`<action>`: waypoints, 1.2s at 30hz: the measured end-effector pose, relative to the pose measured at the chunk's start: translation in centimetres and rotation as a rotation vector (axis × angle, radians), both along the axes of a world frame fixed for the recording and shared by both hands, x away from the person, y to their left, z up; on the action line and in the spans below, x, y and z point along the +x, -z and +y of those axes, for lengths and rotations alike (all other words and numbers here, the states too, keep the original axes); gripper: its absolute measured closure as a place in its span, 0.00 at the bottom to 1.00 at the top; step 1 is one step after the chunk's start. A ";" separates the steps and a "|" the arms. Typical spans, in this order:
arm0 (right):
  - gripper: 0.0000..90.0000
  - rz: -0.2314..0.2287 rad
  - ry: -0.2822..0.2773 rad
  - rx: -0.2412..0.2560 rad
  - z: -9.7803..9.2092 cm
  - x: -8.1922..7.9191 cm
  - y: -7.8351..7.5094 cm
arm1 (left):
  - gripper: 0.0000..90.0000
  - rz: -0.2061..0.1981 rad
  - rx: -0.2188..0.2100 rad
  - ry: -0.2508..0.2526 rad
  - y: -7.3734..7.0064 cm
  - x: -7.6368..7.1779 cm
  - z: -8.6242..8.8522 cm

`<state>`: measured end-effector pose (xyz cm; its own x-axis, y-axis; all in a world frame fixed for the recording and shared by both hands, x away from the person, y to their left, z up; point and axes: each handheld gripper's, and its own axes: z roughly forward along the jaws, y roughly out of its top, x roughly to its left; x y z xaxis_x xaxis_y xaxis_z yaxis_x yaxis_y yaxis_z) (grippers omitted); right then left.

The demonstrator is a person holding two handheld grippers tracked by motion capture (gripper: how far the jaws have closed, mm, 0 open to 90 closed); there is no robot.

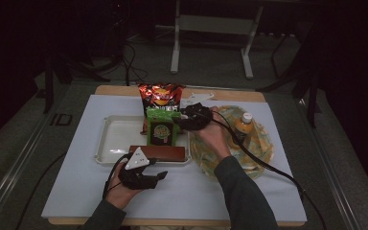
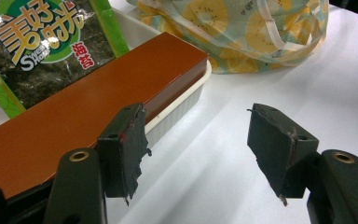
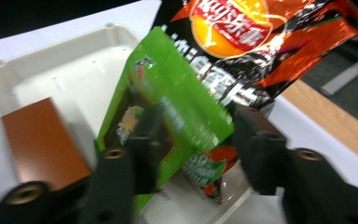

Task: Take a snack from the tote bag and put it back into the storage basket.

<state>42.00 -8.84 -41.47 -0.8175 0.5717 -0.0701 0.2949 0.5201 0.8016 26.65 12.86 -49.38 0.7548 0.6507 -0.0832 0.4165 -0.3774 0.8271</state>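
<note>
Standing the green seaweed packet [image 1: 162,130] in the white tray [image 1: 110,139] is the step in hand, and the high view shows the right gripper [image 1: 188,118] at the packet's upper right edge while the packet sits upright in front of the red chip bag [image 1: 161,94] and behind the brown box [image 1: 158,153]; the left gripper [image 1: 154,176] waits on the worktop [image 1: 76,182] just in front of the tray. From the left gripper view, its 2 jaws stand wide apart on nothing, the brown box [image 2: 84,112] just beside 1 of them, so it should stay clear. From the right gripper view, the jaws bracket the blurred packet [image 3: 168,112] with a gap on one side, seemingly released; a good finish would be to back straight away without tipping the packet, judging by its lean against the chip bag [image 3: 261,42].
</note>
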 end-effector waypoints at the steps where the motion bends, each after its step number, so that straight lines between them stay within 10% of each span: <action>1: 0.67 -0.006 0.002 -0.014 -0.1 -0.1 0.1 | 0.41 0.000 0.001 0.001 0.0 0.0 0.0; 10: 0.84 0.032 -0.020 -0.040 0.3 -0.3 1.9 | 0.41 0.002 0.002 0.002 0.0 0.0 -0.1; 36: 0.89 0.037 -0.019 -0.083 -1.8 -2.2 2.0 | 0.41 0.008 0.007 0.003 0.3 0.0 -0.3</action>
<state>39.77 -10.62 -43.45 -0.8312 0.5493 -0.0864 0.3128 0.5904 0.7440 26.69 12.58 -49.65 0.7560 0.6491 -0.0847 0.4220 -0.3843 0.8211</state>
